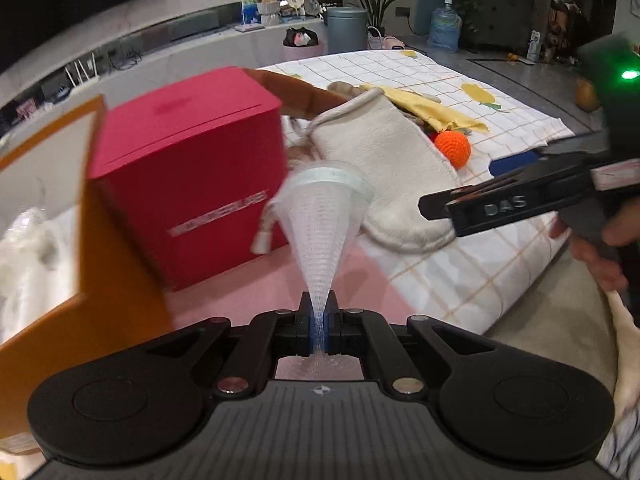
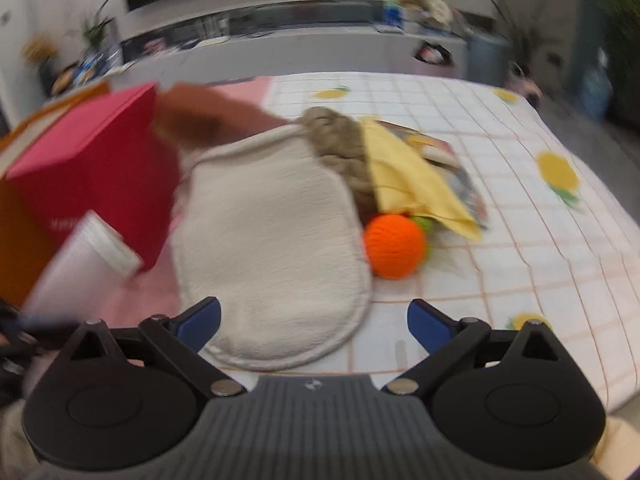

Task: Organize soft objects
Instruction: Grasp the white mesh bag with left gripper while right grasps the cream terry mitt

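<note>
Left wrist view shows the left gripper (image 1: 319, 328) squeezed tight on the thin end of a white mesh pouch (image 1: 324, 216). The pouch fans out wide above the gripper, and a little string with a tassel hangs off its left side. Just behind the pouch stands a red box (image 1: 188, 176), with an orange bag (image 1: 52, 264) next to it on the left. A cream fluffy cloth (image 1: 384, 160) lies flat on the bed (image 1: 480, 248), right beside the box. Past the cloth is an orange knitted ball (image 1: 452, 147), and a yellow cloth (image 1: 436, 110) lies above it. The bed cover is white with a grid and yellow fruit pictures, and there is a pink patch under the box. On the right side, the right gripper (image 1: 480, 188) reaches in over the bed, with a hand (image 1: 596, 248) holding it.

From the right wrist view, the right gripper (image 2: 314, 322) is spread wide with nothing in it. Its blue fingertips (image 2: 202, 320) hang over the near end of the cream fluffy cloth (image 2: 272, 240), but I cannot tell if they touch it. The orange knitted ball (image 2: 394, 246) sits just to the right of the cloth. A brownish soft bundle (image 2: 340, 144) and the yellow cloth (image 2: 412, 180) lie behind the ball. The red box (image 2: 88, 176) is on the left, and the white mesh pouch (image 2: 84, 264) shows blurry in front of it.
</note>
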`<state>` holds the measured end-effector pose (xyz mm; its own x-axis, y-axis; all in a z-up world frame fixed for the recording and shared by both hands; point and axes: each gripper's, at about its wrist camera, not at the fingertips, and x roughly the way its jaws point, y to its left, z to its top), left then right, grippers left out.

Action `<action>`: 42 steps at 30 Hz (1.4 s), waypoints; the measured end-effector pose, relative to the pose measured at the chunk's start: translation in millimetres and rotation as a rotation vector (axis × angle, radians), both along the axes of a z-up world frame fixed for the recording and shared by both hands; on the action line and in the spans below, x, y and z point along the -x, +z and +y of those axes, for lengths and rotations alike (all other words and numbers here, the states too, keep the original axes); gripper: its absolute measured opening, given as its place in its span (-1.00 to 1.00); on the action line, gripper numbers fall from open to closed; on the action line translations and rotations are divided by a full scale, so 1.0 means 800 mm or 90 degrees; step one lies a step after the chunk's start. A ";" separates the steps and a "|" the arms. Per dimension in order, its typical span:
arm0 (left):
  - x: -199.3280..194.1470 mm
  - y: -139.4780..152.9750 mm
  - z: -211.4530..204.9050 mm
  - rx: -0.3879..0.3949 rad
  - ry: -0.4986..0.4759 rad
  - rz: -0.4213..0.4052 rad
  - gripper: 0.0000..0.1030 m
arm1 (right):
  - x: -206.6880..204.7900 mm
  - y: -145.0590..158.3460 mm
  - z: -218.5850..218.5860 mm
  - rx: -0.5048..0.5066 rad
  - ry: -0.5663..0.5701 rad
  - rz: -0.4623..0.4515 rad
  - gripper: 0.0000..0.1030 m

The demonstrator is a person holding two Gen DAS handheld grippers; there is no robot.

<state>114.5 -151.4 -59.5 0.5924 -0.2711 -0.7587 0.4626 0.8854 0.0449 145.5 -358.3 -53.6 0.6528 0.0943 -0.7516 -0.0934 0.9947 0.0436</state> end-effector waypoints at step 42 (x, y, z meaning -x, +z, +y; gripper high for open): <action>0.003 -0.008 0.042 0.078 0.001 0.000 -0.74 | -0.002 -0.029 0.068 0.122 0.029 -0.033 -0.72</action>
